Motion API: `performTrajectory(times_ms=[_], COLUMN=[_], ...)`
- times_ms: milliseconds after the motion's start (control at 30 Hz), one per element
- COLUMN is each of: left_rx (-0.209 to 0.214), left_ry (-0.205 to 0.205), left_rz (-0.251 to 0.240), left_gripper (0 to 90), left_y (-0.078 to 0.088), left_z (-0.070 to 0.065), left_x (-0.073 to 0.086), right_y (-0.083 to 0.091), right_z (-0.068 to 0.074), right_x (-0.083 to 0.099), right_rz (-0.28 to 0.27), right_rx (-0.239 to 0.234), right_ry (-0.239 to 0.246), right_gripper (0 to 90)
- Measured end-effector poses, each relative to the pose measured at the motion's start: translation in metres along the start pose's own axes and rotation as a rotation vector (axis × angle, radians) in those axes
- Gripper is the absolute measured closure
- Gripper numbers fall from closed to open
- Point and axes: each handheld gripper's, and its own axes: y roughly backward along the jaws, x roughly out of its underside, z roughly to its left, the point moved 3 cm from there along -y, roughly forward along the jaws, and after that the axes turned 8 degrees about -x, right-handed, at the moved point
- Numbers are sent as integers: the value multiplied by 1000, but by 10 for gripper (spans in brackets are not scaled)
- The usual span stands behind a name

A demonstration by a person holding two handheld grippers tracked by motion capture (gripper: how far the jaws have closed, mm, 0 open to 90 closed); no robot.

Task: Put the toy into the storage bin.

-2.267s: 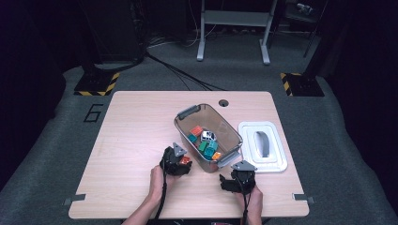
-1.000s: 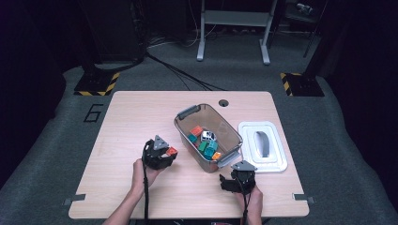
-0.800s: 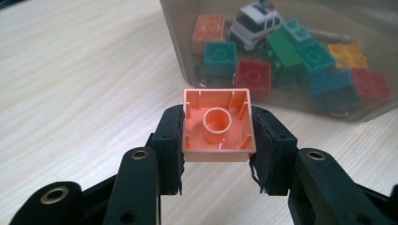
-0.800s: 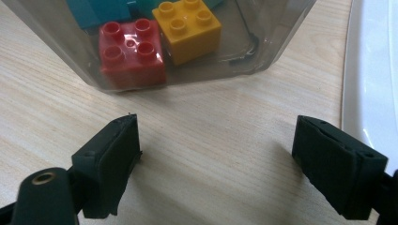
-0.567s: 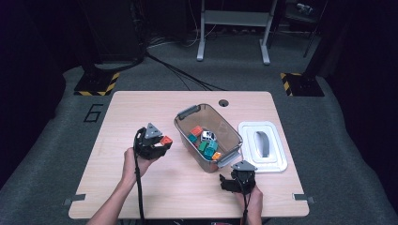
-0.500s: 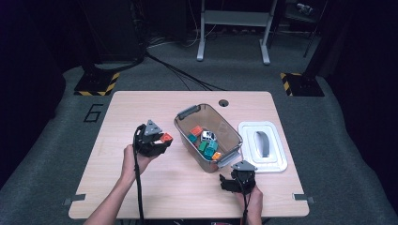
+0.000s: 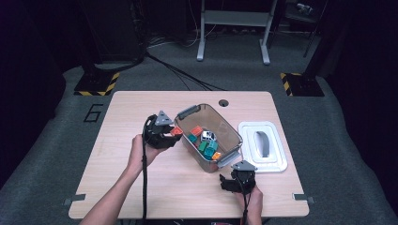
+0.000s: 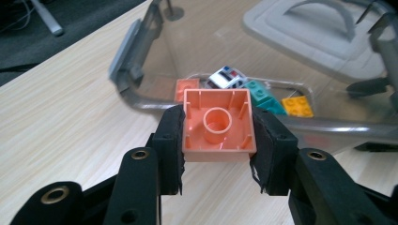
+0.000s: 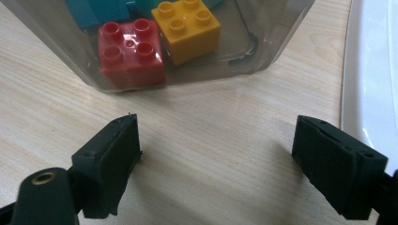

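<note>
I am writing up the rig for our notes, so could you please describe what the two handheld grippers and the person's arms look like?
Both are black. The left gripper and the right gripper each carry a grey three-cornered plate on top, and a black cable trails back from each along the forearm. In the gripper views, the jaws end in black padded blocks, with brass-coloured rivets at the joints. The forearms are bare, with no sleeves in sight.

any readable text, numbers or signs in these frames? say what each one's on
"6": black digit on the grey floor left of the table, high view.
Yellow-and-black hazard stripes, no words: on two black floor bases, high view.
White block in the clear bin: dark and red print, too blurred to read, left gripper view.
Nothing else legible.
</note>
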Motion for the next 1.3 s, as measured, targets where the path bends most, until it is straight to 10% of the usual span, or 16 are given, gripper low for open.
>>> performTrajectory(times_ms=[533,1100,1300], left_rx=[94,114,102], left_ry=[-46,-60,-53], left_rz=[61,116,107], left_gripper=[589,578,379], left_y=[-35,-41,-35], left_z=[-41,-48,-45], left_x=[-23,-18,-16], right_y=[0,1,0], right_z=[0,0,0], right_x=[0,0,0], right_rz=[4,4,0], right_rx=[-5,-5,0], right_ry=[5,5,0], right_gripper=[150,150,150])
